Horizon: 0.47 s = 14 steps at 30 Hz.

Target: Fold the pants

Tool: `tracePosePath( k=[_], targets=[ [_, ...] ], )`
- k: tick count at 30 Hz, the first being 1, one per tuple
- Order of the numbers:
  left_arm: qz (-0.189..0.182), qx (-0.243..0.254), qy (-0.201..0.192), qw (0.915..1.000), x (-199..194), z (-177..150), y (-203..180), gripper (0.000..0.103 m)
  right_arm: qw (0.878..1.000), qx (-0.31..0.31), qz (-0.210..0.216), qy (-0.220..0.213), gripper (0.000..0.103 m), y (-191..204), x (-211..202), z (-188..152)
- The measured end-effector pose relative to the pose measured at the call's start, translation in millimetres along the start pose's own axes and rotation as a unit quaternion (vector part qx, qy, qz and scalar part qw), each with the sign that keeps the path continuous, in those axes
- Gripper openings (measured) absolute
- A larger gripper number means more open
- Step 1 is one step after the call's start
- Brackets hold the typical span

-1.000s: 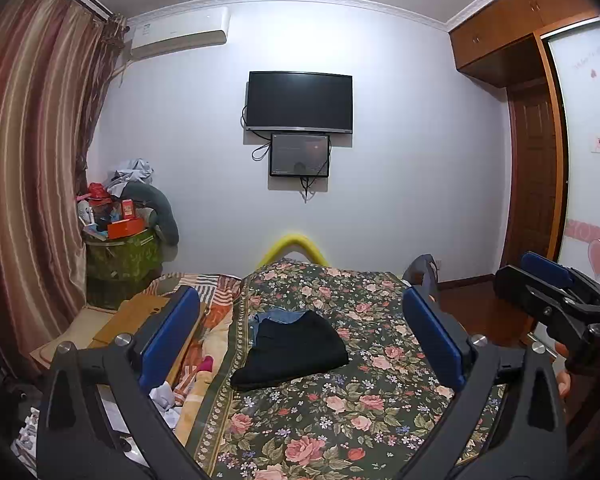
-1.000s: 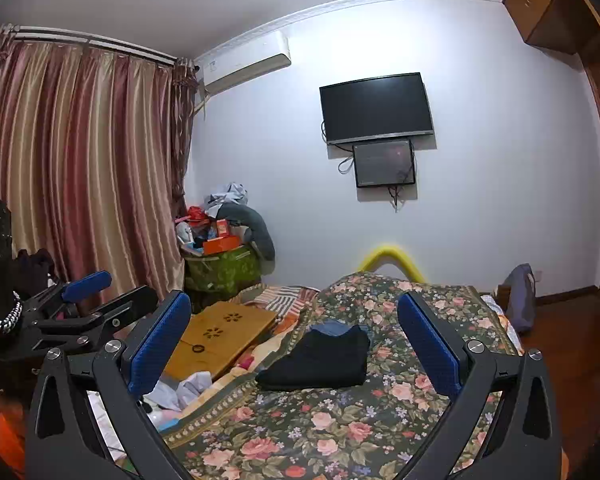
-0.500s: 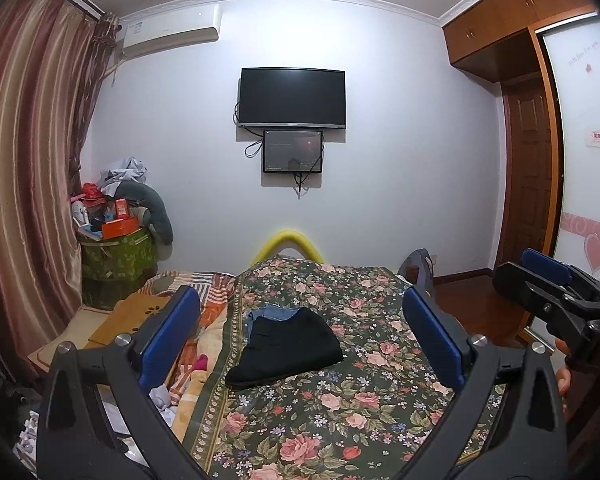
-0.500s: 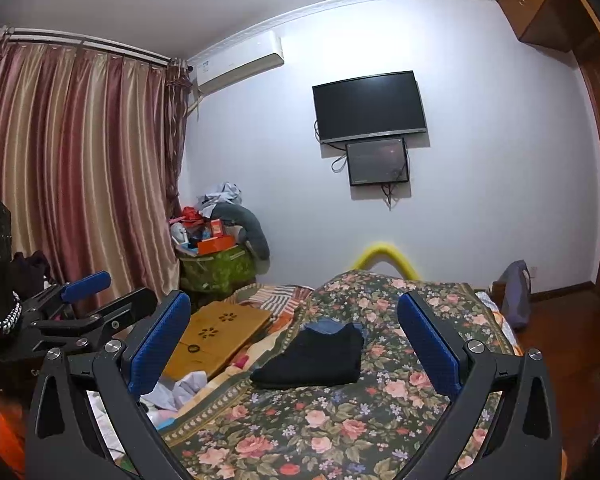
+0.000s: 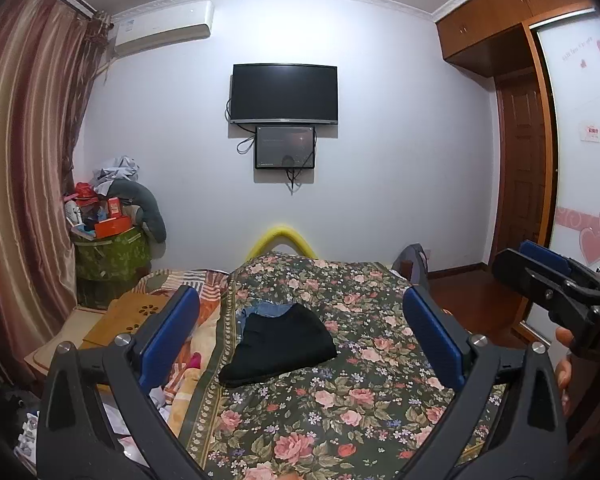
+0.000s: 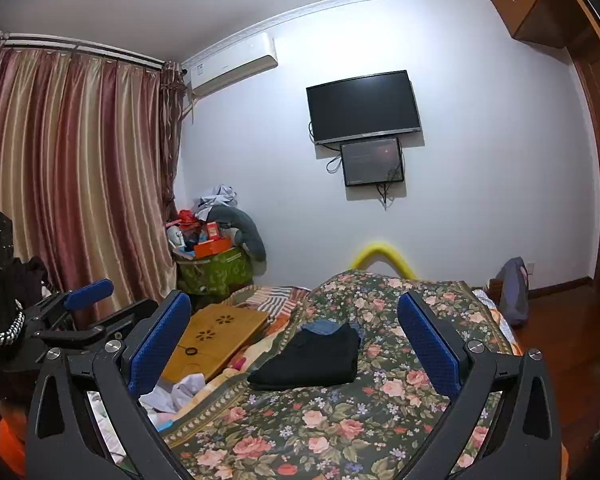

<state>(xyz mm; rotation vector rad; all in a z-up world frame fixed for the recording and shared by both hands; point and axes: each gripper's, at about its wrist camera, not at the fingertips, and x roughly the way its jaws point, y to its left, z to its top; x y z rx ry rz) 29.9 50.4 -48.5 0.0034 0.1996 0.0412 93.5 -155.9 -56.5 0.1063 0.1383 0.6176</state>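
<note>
Folded black pants point(image 5: 278, 344) lie on the floral bedspread point(image 5: 340, 400), on top of a folded blue garment point(image 5: 270, 308). They also show in the right wrist view point(image 6: 316, 358). My left gripper point(image 5: 300, 336) is open and empty, held well back from and above the pants. My right gripper point(image 6: 296, 344) is open and empty, also back from them. The right gripper shows at the right edge of the left wrist view point(image 5: 556, 276), and the left gripper at the left edge of the right wrist view point(image 6: 84, 308).
A wooden lap desk point(image 6: 216, 340) and loose clothes point(image 6: 176, 394) lie on the bed's left side. A green bin piled with things point(image 5: 108, 248) stands by the curtain point(image 5: 24, 184). A TV point(image 5: 284, 94) hangs on the far wall. A wardrobe point(image 5: 572, 140) is at right.
Both views have drifted slightly, so the pants sit a little lower and to the left in frame. The grippers stay open and the pants have not moved on the bed.
</note>
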Motion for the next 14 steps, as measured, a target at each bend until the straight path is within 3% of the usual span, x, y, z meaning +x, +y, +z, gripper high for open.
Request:
tracePosePath(
  k=[14],
  targets=[
    [-0.008,-0.003,0.008,0.9999,3.4,-3.5,3.7,0.103,1.000,0.000,0.002,0.006,0.103,3.0,5.4,-1.6]
  ],
)
